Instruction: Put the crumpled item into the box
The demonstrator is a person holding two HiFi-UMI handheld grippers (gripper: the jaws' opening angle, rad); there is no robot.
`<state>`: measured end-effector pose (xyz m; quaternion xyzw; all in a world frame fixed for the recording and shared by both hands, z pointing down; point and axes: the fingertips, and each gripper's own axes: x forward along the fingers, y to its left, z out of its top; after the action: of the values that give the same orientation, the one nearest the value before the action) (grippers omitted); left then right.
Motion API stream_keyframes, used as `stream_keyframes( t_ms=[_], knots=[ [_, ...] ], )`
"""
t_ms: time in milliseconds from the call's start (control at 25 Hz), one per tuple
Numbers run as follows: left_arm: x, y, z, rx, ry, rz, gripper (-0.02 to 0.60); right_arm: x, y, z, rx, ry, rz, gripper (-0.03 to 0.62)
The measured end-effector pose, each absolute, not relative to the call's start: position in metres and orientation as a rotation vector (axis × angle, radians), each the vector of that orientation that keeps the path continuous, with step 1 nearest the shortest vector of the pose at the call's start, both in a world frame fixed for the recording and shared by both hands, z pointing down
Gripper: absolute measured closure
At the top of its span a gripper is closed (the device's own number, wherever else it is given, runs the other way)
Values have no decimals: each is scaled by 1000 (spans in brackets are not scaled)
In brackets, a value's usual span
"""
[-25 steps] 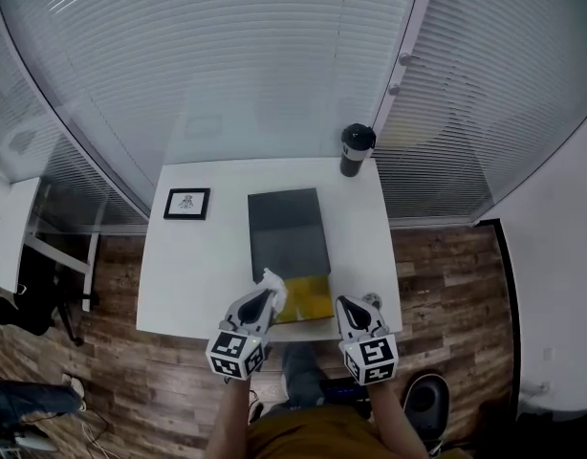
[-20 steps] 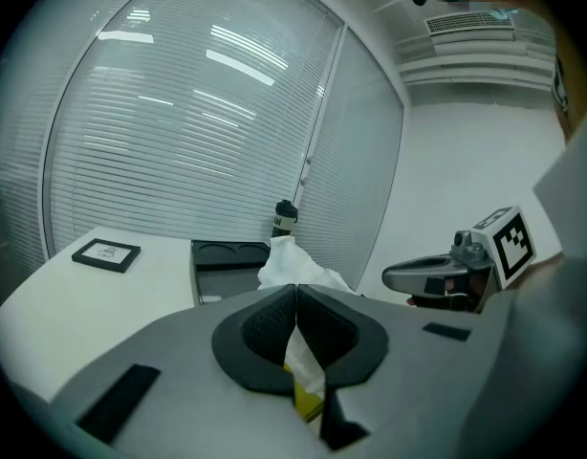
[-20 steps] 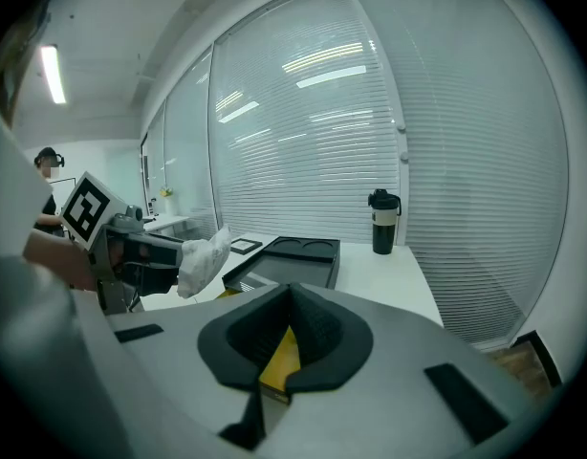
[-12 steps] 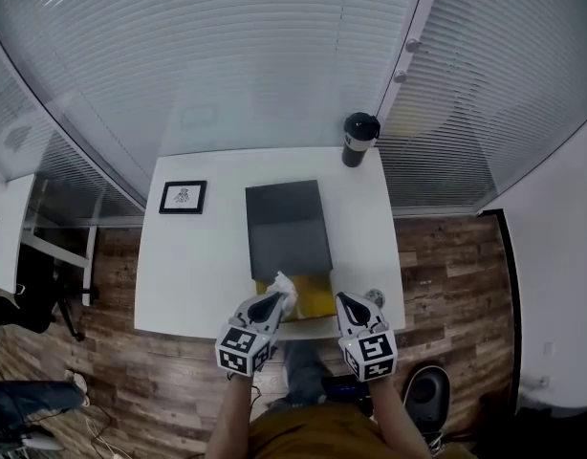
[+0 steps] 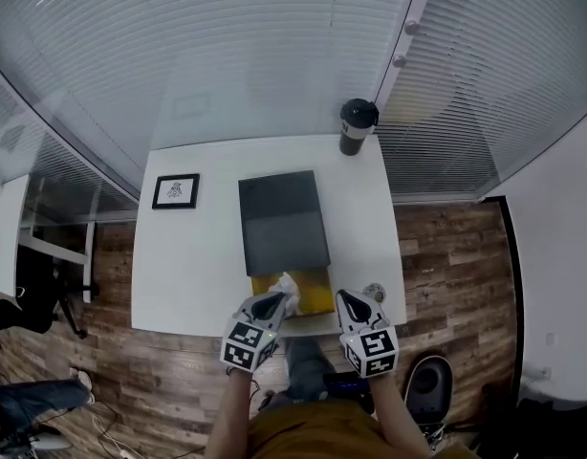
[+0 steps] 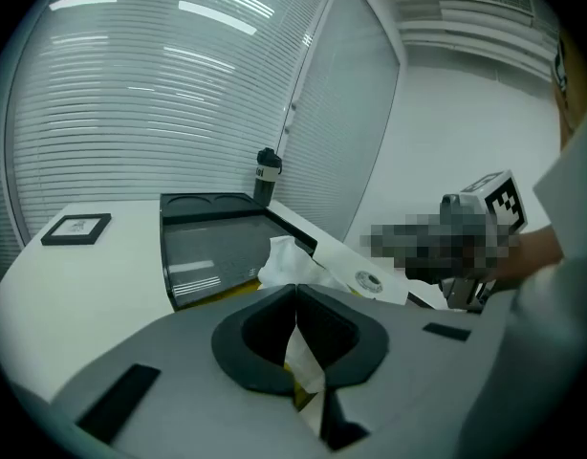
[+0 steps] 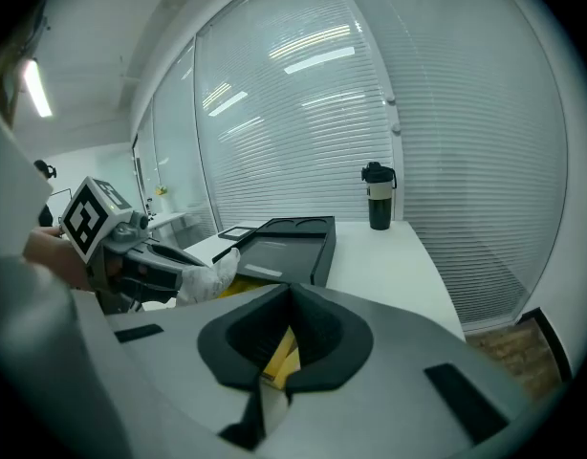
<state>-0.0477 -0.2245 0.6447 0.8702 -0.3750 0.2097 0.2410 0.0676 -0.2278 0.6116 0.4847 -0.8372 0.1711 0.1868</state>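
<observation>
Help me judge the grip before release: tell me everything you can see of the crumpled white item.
The crumpled item is a white wad, paper or tissue by its creases, bunched and irregular. The left gripper is shut on its near end; the rest juts past the jaws. It hangs over the left part of the open yellow box; whether it touches the box is unclear.

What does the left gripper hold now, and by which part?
The left gripper holds the white crumpled paper by its near end, pinched between shut jaws.
</observation>
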Motion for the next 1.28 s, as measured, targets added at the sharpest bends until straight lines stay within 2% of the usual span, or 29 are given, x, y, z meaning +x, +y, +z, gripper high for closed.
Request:
stream_keyframes(
  t_ms=[720,1280],
  knots=[
    [-22,-228,691,2357,-882,1018,554,90,-240,622,1392,-2334,568,582],
    [-16,-227,700,2371,-874,1107,552,85,-233,627,1322,-2355,571,582]
  ],
)
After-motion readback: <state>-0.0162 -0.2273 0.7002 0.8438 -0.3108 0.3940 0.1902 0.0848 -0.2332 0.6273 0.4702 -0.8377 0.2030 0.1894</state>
